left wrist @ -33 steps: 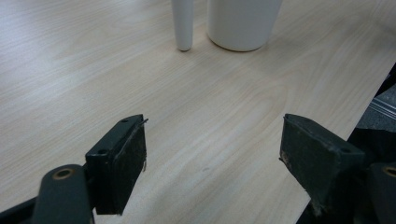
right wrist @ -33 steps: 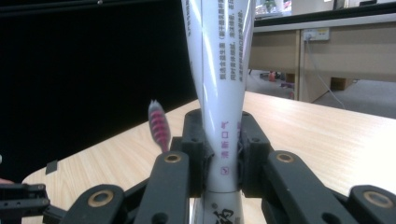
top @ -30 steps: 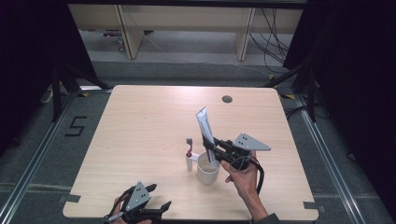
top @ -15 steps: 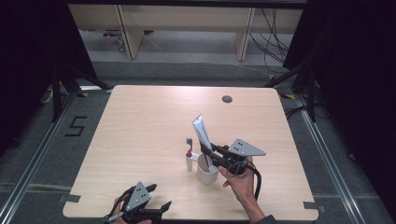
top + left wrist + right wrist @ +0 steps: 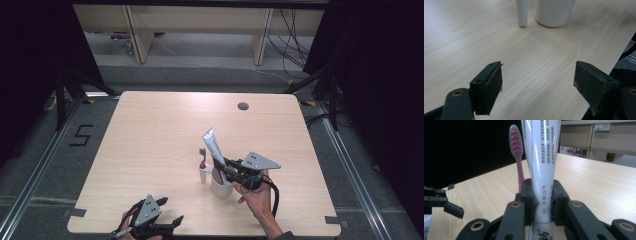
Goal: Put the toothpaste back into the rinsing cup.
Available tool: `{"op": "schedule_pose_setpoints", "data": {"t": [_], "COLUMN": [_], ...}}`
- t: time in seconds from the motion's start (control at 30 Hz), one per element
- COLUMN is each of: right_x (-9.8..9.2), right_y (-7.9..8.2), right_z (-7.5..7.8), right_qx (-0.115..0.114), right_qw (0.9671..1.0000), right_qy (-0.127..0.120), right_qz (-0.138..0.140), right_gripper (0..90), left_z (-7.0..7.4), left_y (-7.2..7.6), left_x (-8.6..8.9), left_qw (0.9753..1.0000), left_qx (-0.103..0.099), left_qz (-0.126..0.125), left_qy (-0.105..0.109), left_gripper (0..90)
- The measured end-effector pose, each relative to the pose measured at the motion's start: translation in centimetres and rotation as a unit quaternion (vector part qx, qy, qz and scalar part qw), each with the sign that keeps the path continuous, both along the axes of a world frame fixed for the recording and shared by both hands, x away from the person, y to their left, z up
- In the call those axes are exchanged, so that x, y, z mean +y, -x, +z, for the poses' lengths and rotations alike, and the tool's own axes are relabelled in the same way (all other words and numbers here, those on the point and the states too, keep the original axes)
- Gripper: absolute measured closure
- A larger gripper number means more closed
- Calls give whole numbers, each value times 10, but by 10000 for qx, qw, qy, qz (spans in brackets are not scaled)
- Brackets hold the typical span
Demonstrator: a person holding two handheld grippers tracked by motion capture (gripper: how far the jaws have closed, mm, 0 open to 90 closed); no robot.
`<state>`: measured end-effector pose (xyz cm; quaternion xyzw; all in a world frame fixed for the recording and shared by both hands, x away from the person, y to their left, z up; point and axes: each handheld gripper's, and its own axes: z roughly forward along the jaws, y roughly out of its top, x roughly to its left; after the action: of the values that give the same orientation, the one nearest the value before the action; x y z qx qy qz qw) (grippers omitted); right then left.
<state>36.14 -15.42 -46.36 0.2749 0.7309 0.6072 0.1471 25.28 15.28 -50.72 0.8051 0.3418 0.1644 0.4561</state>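
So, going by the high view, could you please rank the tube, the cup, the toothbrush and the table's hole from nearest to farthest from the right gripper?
1. Tube: clamped in its jaws.
2. Cup: just below-left.
3. Toothbrush: left of the cup.
4. Hole: by the far edge.

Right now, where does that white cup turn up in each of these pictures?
High view: the white cup stands near the table's front middle, under the right gripper.
Left gripper view: at the top edge, right of centre.
Right gripper view: I can't make it out.
Shared landmark: the toothbrush beside it.
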Motion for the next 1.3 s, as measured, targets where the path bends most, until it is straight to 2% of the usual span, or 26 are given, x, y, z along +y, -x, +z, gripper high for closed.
{"op": "schedule_pose_setpoints", "data": {"t": [0.03, 0.07, 0.1, 0.13, 0.17, 0.2, 0.23, 0.27, 0.37, 0.4, 0.53, 0.57, 0.63, 0.67, 0.7, 0.73, 0.83, 0.87, 0.9, 0.97, 1.0, 1.03, 1.07, 1.1, 1.17, 1.3], "right_x": [1, 1, 0, 1, 1, 0, 1, 1, 1, 1, 1, 0, 1, 0, 0, 1, 1, 1, 1, 0, 0, 0, 1, 2, 1, -1], "right_y": [2, 2, 1, 2, 0, 0, 2, 1, 0, 1, 0, 1, 1, -1, -1, 1, 2, 0, 0, 1, 3, 2, 3, 3, 3, 6], "right_z": [-1, -1, -1, -2, -2, -2, -2, -2, -2, -2, -2, 0, 1, 1, 1, 2, 5, 5, 5, 7, 7, 7, 7, 7, 6, 6], "right_qx": [177, 161, 64, 174, 65, 63, 168, 129, 102, 202, 206, 278, 303, 105, 149, 364, 344, 285, 292, 263, 392, 341, 426, 470, 516, 600], "right_qw": [9998, 9999, 9999, 9998, 10000, 9999, 9998, 9999, 9998, 9996, 9994, 9990, 9988, 9989, 9989, 9983, 9978, 9979, 9978, 9969, 9961, 9961, 9956, 9958, 9948, 9937], "right_qy": [-50, -34, 72, 4, 25, 151, 115, 102, 160, 201, 250, 342, 376, 442, 439, 437, 562, 575, 591, 740, 781, 806, 816, 768, 861, 942], "right_qz": [6, -5, -49, 12, 52, 55, 29, 28, 39, 72, 92, 57, 121, 74, 104, 102, 59, 96, 117, 72, 95, 123, 160, 175, 185, 46], "right_gripper": [764, 763, 763, 763, 762, 762, 761, 761, 760, 760, 760, 760, 760, 759, 759, 759, 759, 759, 759, 758, 759, 758, 758, 758, 757, 752], "left_z": [0, 1, 1, 0, 0, 0, 0, 1, 0, 0, 0, 0, 0, 0, 0, 0, 0, 0, 0, 0, 0, 0, 0, 0, 0, 0], "left_y": [0, -1, -1, 0, 0, 0, -1, -1, 0, 0, 0, 0, 1, 0, 0, 0, 0, 0, 0, 0, 0, 1, 1, 0, 1, 1], "left_x": [0, 1, 1, 1, 0, 0, 1, 1, 1, 0, 0, 0, 0, 0, 0, 0, 0, 1, 0, 0, 0, -2, -1, 0, -1, -1], "left_qw": [10000, 9999, 9999, 10000, 10000, 10000, 9999, 9999, 10000, 10000, 10000, 10000, 10000, 10000, 10000, 10000, 10000, 9999, 10000, 10000, 10000, 10000, 10000, 10000, 10000, 10000], "left_qx": [-6, -21, -26, -15, -3, -4, -25, -23, -8, 6, 2, 6, 26, 22, 11, 5, 2, -16, 7, 7, -5, 7, 9, 11, 35, 34], "left_qz": [-4, -29, -29, -17, -6, -7, -24, -28, -19, -10, -9, -4, -6, -10, -13, -15, -18, -29, -13, -18, -30, 2, 1, -19, 10, -2], "left_qy": [-4, -130, -121, -81, -5, -13, -110, -126, -75, -1, -8, 3, -3, -34, -21, -19, -18, -105, -6, -17, -79, 86, 72, -60, 47, 24], "left_gripper": [224, 224, 224, 224, 225, 225, 225, 225, 228, 228, 229, 229, 229, 229, 229, 229, 231, 231, 231, 231, 231, 231, 231, 231, 231, 231]}}
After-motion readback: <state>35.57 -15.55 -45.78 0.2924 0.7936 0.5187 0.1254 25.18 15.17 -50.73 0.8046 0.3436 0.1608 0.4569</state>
